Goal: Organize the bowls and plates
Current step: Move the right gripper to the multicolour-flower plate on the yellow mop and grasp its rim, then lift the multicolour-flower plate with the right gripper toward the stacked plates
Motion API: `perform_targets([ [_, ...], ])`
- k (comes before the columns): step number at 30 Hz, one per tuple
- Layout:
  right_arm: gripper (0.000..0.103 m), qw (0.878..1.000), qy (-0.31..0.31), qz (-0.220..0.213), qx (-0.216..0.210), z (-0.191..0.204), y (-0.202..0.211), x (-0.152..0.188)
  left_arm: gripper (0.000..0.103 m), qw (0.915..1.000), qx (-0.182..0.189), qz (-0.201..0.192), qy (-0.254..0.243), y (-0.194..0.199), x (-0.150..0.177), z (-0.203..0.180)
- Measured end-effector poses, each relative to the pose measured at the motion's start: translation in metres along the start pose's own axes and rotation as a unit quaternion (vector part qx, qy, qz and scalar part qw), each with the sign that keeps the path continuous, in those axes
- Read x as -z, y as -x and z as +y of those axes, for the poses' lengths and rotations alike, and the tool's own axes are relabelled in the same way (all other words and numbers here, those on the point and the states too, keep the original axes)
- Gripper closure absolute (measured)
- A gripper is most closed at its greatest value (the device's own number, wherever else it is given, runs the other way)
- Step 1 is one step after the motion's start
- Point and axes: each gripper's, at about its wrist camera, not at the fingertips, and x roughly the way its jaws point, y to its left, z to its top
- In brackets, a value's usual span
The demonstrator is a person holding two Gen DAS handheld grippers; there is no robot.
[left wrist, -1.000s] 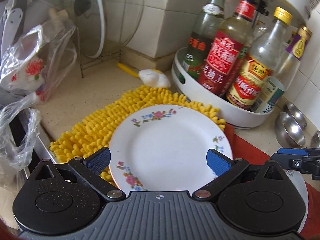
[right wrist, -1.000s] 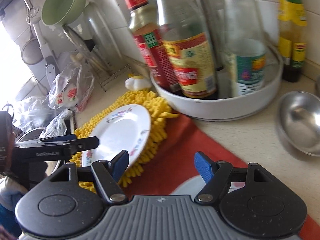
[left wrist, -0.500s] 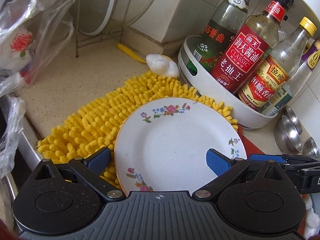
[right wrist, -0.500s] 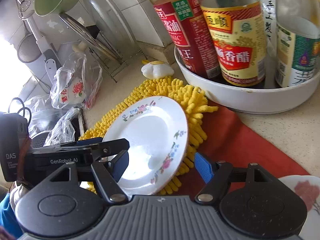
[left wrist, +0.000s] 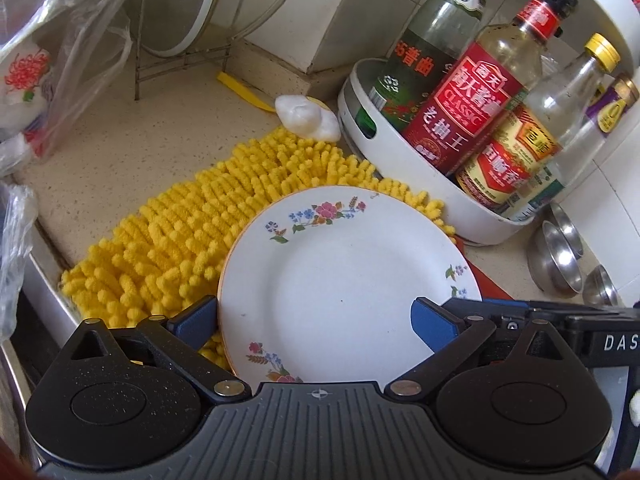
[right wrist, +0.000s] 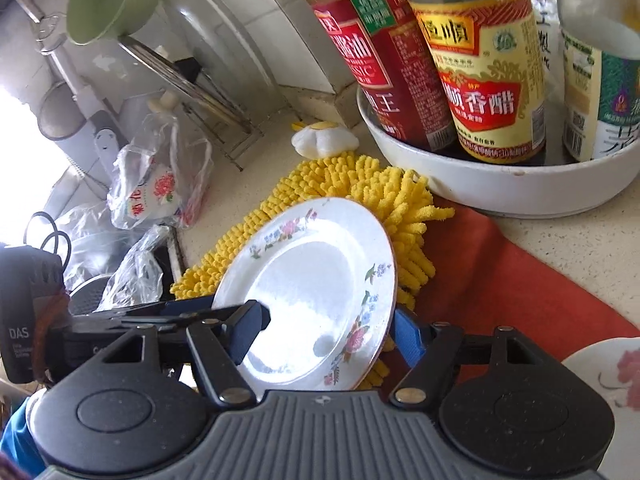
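A white plate (left wrist: 344,280) with flower prints lies on a yellow chenille mat (left wrist: 192,232). My left gripper (left wrist: 316,324) is open over its near left part, with one pad just outside the left rim and the other above the plate. In the right wrist view the same plate (right wrist: 316,280) sits between the fingers of my right gripper (right wrist: 328,334). Its jaws are closing, one pad over the plate and one beyond the right rim, neither pressing. The left gripper (right wrist: 180,312) reaches in from the left. A second flowered plate (right wrist: 600,376) lies at the lower right.
A white turntable tray (left wrist: 440,204) of sauce bottles stands close behind the plate. Steel bowls (left wrist: 556,260) sit to its right by the tiled wall. A red cloth (right wrist: 500,280) lies under the mat's right side. Plastic bags (left wrist: 48,80), a lid rack and the counter edge are to the left.
Both grippers have closed in on the flowered plate. The right one swung left from the steel bowl side until the plate's right rim lay between its fingers. The plate has not moved.
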Motion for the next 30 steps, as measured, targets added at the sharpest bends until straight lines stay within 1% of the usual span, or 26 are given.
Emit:
perform_targets([
  [2,0.039,1.0,-0.01,0.007,0.012,-0.007,-0.003,0.0,0.001,0.9999,0.01,0.002,-0.012,0.004,0.004,-0.001],
  [3,0.045,1.0,-0.022,0.01,0.017,-0.012,-0.006,-0.001,0.001,0.9998,0.01,-0.001,-0.019,0.004,0.005,-0.001],
  [5,0.047,0.999,-0.049,0.017,0.016,-0.019,-0.01,-0.003,0.001,0.9997,-0.005,-0.008,-0.025,0.003,0.004,-0.001],
  [6,0.049,0.998,-0.052,0.017,0.016,-0.02,-0.011,-0.003,0.001,0.9996,-0.013,-0.01,-0.024,0.002,0.002,0.0],
  [9,0.051,0.998,-0.041,0.014,0.035,-0.016,-0.011,-0.002,0.001,0.9995,-0.025,-0.004,-0.021,-0.002,0.0,0.005],
  [10,0.055,0.998,-0.035,0.014,0.045,-0.014,-0.012,0.0,0.001,0.9993,-0.027,-0.006,-0.024,-0.004,0.001,0.005],
  [11,0.056,0.998,-0.033,0.014,0.052,-0.012,-0.012,0.001,0.001,0.9991,-0.03,-0.008,-0.029,-0.004,0.002,0.004],
  [13,0.063,0.997,-0.032,0.017,0.061,-0.011,-0.014,0.004,0.001,0.9983,-0.043,-0.01,-0.039,-0.008,0.004,0.0],
  [17,0.063,0.997,-0.026,0.019,0.068,-0.006,-0.018,0.005,0.001,0.9925,-0.087,-0.008,-0.086,-0.017,0.011,-0.018],
  [19,0.064,0.997,-0.027,0.016,0.071,-0.004,-0.019,0.005,0.002,0.9921,-0.088,-0.01,-0.09,-0.017,0.012,-0.021],
  [21,0.064,0.997,-0.026,0.014,0.069,-0.003,-0.019,0.005,0.002,0.9927,-0.079,-0.003,-0.091,-0.017,0.011,-0.022],
  [22,0.064,0.997,-0.023,0.012,0.069,-0.002,-0.018,0.005,0.004,0.9929,-0.075,-0.002,-0.092,-0.017,0.011,-0.024],
  [24,0.064,0.997,-0.021,0.011,0.07,0.0,-0.017,0.005,0.004,0.9921,-0.081,-0.002,-0.096,-0.015,0.011,-0.029],
  [27,0.064,0.998,-0.018,0.003,0.063,0.002,-0.013,0.006,0.004,0.9928,-0.08,-0.001,-0.089,-0.014,0.01,-0.029],
  [30,0.064,0.998,-0.007,-0.005,0.056,0.007,-0.007,0.006,0.004,0.9925,-0.084,-0.006,-0.088,-0.01,0.01,-0.032],
])
